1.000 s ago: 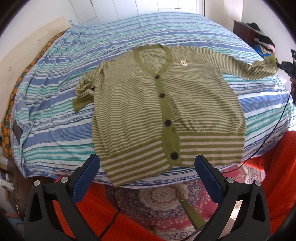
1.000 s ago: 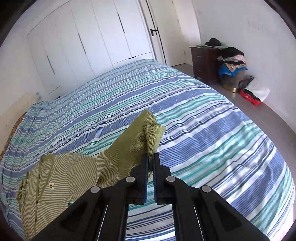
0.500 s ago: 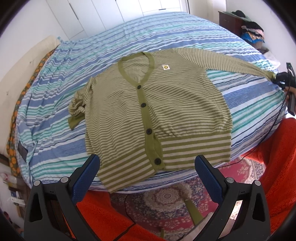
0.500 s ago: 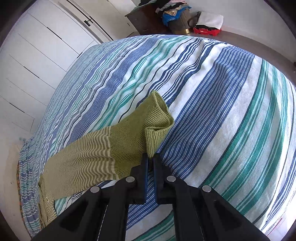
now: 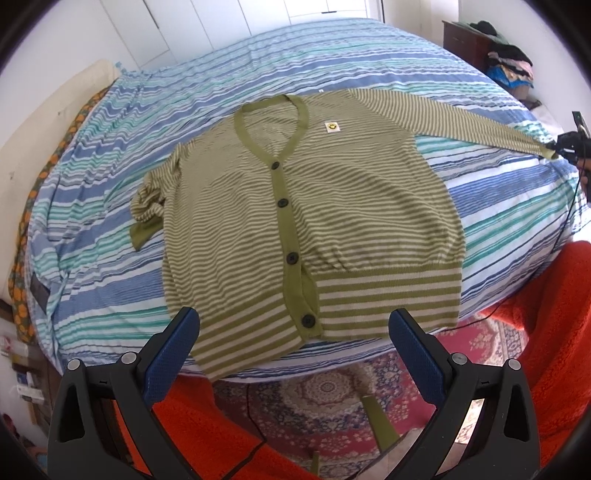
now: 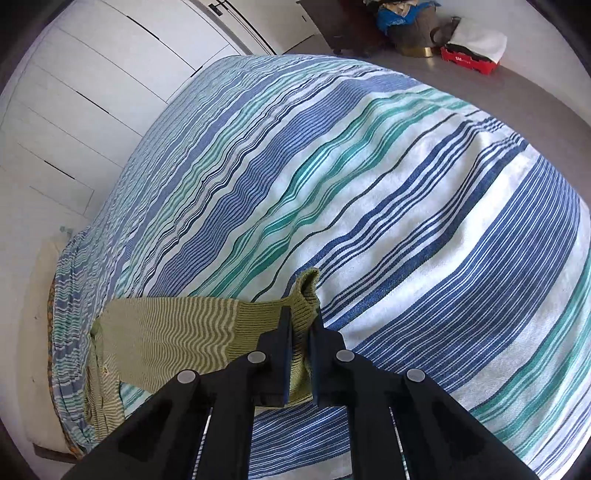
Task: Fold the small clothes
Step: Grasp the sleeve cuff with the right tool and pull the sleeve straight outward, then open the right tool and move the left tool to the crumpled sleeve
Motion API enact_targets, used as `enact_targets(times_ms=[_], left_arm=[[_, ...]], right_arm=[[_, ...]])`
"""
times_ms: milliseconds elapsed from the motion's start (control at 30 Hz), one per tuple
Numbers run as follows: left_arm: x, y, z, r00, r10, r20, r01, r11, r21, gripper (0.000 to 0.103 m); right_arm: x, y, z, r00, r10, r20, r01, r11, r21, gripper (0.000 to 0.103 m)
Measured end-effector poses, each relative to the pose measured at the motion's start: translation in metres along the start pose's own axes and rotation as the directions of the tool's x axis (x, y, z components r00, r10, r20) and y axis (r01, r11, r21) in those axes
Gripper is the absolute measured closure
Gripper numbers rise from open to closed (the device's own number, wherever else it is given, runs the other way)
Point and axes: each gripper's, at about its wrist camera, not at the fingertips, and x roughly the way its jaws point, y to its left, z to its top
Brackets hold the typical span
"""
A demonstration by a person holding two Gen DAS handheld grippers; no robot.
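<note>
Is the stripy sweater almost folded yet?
Not yet. The cardigan lies flat and buttoned on the bed. The right gripper pinches the cuff of one stretched-out sleeve. The other sleeve is bunched beside the body. The left gripper is open and empty. All folds remain.

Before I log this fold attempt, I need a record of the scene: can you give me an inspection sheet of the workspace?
Surface: blue, teal and white striped bedspread.
Job's things: olive-and-cream striped buttoned cardigan lying flat; one sleeve stretched out, the other bunched.
Clutter: nothing seen on the bed.
Grippers: left tongs open; right tongs shut on the sleeve cuff.
Cables: black cable.
Surroundings: white wardrobe doors, patterned rug, clothes pile.
</note>
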Motion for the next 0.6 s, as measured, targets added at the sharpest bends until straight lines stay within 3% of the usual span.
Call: enact_targets(times_ms=[67, 167, 200, 300, 367, 433, 500, 533, 600], left_arm=[[0.009, 0.004, -0.004, 0.999, -0.005, -0.034, 0.005, 1.000, -0.015, 0.001], [0.017, 0.012, -0.007, 0.999, 0.012, -0.053, -0.014, 0.999, -0.030, 0.001], [0.018, 0.017, -0.008, 0.998, 0.017, -0.056, -0.019, 0.999, -0.042, 0.001], [0.017, 0.040, -0.012, 0.999, 0.015, -0.047, -0.020, 0.994, -0.107, 0.001], [0.017, 0.056, -0.018, 0.999, 0.019, -0.038, -0.024, 0.988, -0.150, 0.001], [0.021, 0.068, -0.025, 0.999, 0.020, -0.041, -0.027, 0.982, -0.185, 0.001], [0.027, 0.076, -0.031, 0.999, 0.004, -0.051, -0.014, 0.977, -0.212, 0.001], [0.030, 0.078, -0.033, 0.998, -0.009, -0.055, -0.003, 0.975, -0.222, 0.001], [0.032, 0.080, -0.037, 0.998, -0.034, -0.054, 0.020, 0.972, -0.235, 0.001]], right_arm=[[0.001, -0.001, 0.006, 0.989, -0.142, 0.038, 0.144, 0.988, -0.058, 0.096], [0.015, 0.006, 0.003, 0.982, -0.189, 0.016, 0.190, 0.978, -0.091, 0.093], [0.016, 0.013, 0.001, 0.976, -0.215, 0.026, 0.217, 0.971, -0.103, 0.086], [-0.003, 0.036, -0.013, 0.954, -0.288, 0.087, 0.299, 0.941, -0.158, 0.041], [-0.029, 0.064, -0.032, 0.938, -0.303, 0.169, 0.337, 0.912, -0.235, 0.038], [-0.055, 0.098, -0.060, 0.964, -0.217, 0.155, 0.257, 0.913, -0.318, 0.038], [-0.065, 0.137, -0.105, 1.000, -0.022, 0.000, 0.020, 0.929, -0.370, 0.038], [-0.064, 0.157, -0.135, 0.991, 0.073, -0.115, -0.112, 0.921, -0.374, 0.038], [-0.057, 0.197, -0.203, 0.921, 0.215, -0.324, -0.328, 0.878, -0.350, 0.040]])
